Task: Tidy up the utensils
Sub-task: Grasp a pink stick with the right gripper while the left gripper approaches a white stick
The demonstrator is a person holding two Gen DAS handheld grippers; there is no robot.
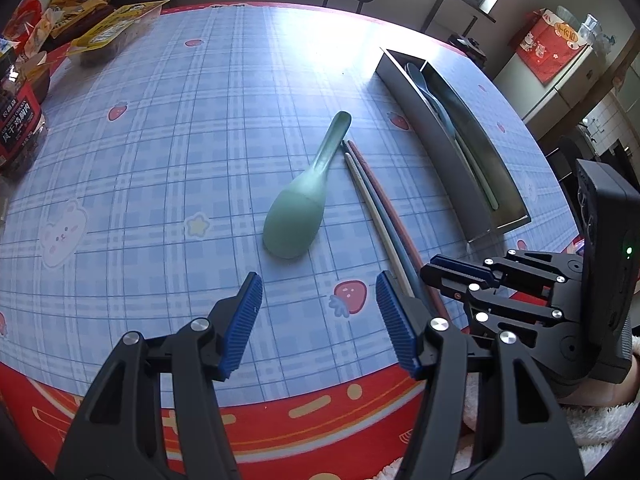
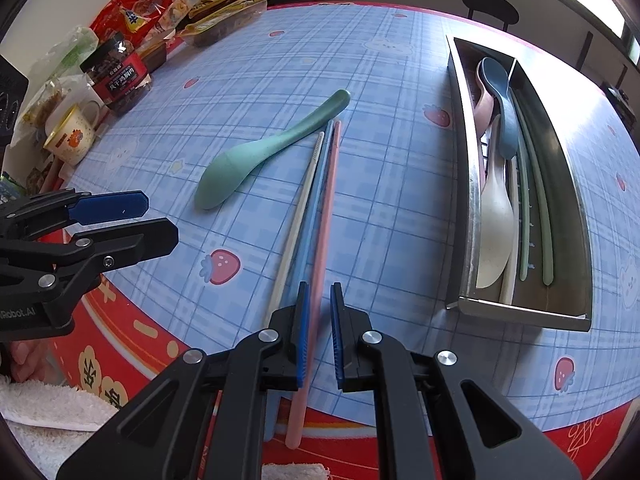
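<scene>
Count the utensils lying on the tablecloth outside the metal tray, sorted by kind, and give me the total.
Spoons: 1, the green spoon
Chopsticks: 3, the white chopstick, the blue chopstick and the pink chopstick
Total: 4

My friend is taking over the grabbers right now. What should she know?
Left gripper: open, nothing in it, hovering near the green spoon.
Right gripper: nearly shut around the pink chopstick; contact is unclear.
On the table: the green spoon, plus cream chopstick, blue chopstick and the pink one, lying side by side.
Done: the metal tray already holds blue, pink and cream spoons and green chopsticks.
Left: move the green spoon and the three chopsticks into the tray.
</scene>
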